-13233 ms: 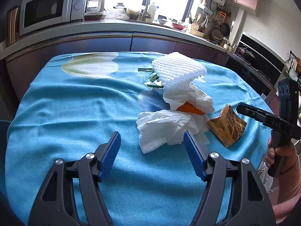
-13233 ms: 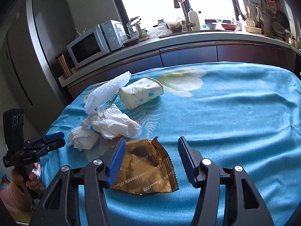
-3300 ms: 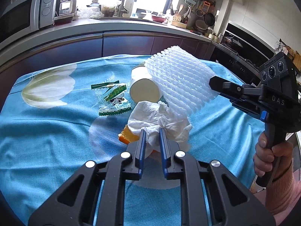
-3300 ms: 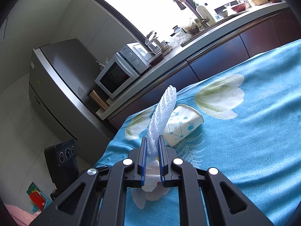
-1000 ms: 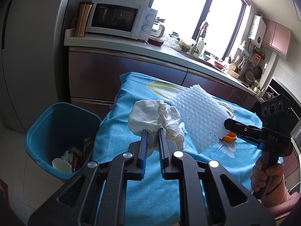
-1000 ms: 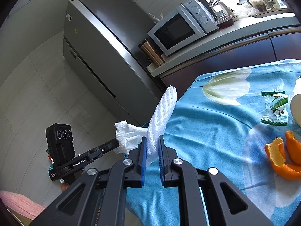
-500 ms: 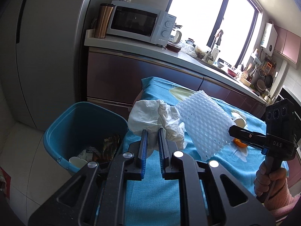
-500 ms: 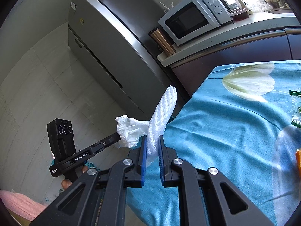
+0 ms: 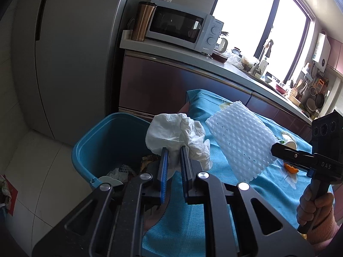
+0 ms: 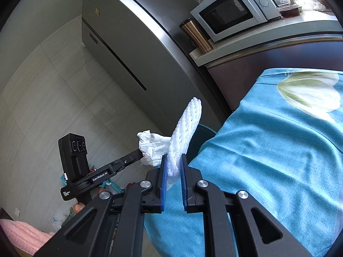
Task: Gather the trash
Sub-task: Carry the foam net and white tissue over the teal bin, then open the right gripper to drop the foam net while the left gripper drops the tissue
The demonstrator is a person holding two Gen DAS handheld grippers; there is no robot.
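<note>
My left gripper is shut on a crumpled white tissue and holds it over the near rim of a blue trash bin beside the table. The bin holds several pieces of trash. My right gripper is shut on a white foam fruit net, which also shows in the left wrist view, held in the air over the table's left edge. The left gripper with the tissue shows in the right wrist view too. An orange peel and a paper cup lie on the table.
The table has a blue flowered cloth. A steel fridge stands behind the bin. A counter with a microwave and a copper tumbler runs along the back. White tiled floor lies left of the bin.
Both grippers have swung further left from the table toward the bin. The tissue now hangs over the bin's rim and the foam net nears the table's edge.
</note>
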